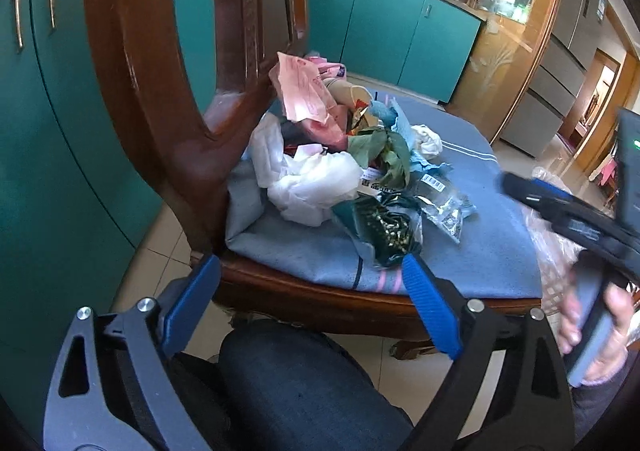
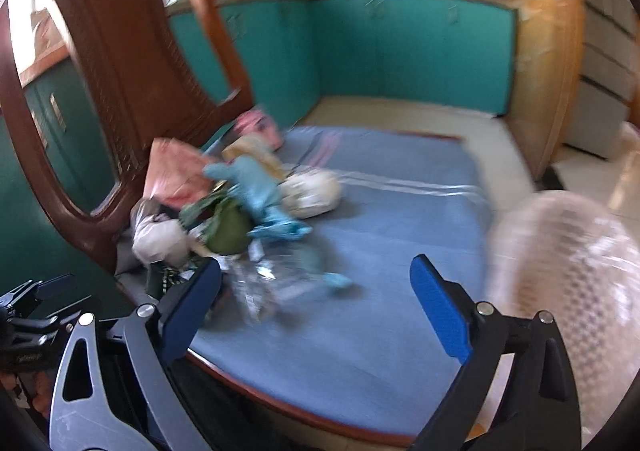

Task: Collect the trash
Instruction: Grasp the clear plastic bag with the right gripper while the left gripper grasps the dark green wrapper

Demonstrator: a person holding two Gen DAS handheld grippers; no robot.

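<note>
A pile of trash (image 1: 320,171) lies on a wooden chair's blue cushion (image 1: 480,243): pink paper (image 1: 300,91), a white plastic bag (image 1: 316,179), green leaves (image 1: 384,151), clear wrappers (image 1: 444,203) and a dark green wrapper (image 1: 384,231). My left gripper (image 1: 316,291) is open at the cushion's near edge, just short of the dark green wrapper, with nothing between its fingers. My right gripper (image 2: 316,291) is open over the cushion (image 2: 380,311), the blurred trash pile (image 2: 240,211) off its left finger. It also shows as the right gripper (image 1: 520,187), a hand (image 1: 592,323) on its handle.
The chair's carved wooden back (image 1: 132,51) rises behind the pile. A basket lined with a clear bag (image 2: 560,271) stands to the right of the chair. Teal cabinets (image 1: 380,23) line the far walls. A person's knee (image 1: 296,383) is below the left gripper.
</note>
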